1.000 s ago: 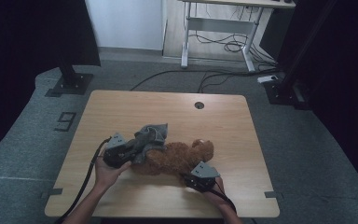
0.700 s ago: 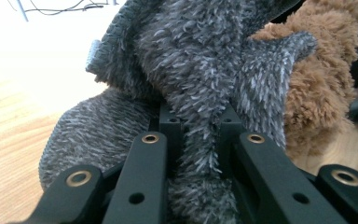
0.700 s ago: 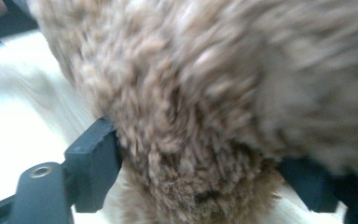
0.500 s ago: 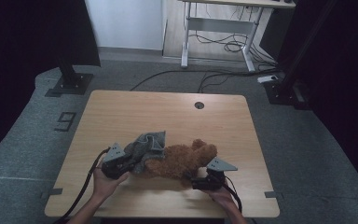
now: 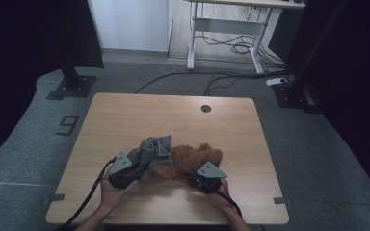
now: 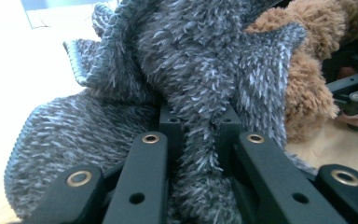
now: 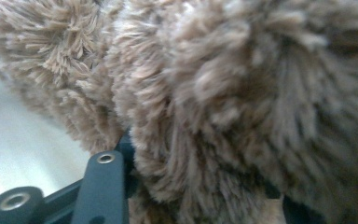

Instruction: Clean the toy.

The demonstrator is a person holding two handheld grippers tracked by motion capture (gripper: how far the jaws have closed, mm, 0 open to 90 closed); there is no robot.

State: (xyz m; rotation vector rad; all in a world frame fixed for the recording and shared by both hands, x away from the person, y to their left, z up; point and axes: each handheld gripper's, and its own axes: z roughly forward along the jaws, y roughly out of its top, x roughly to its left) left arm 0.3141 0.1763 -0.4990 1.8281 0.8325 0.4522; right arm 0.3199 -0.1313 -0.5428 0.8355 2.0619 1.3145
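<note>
The left gripper [image 6: 196,126] pinches a fold of the grey sweater [image 6: 186,60] tight between its jaws. The right gripper [image 5: 200,179] has just been closing; the brown teddy bear [image 7: 223,102] sits between its jaws, pressed against them.

Fuzzy grey knitted cloth [image 6: 191,60] with a ribbed hem; shaggy brown plush bear [image 5: 197,159]; matt pale wood bench [image 5: 139,115]; matt black jaws.

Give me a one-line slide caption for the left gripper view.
Left gripper shut on a fold of grey knitted garment, brown teddy bear beside it on the table.
</note>
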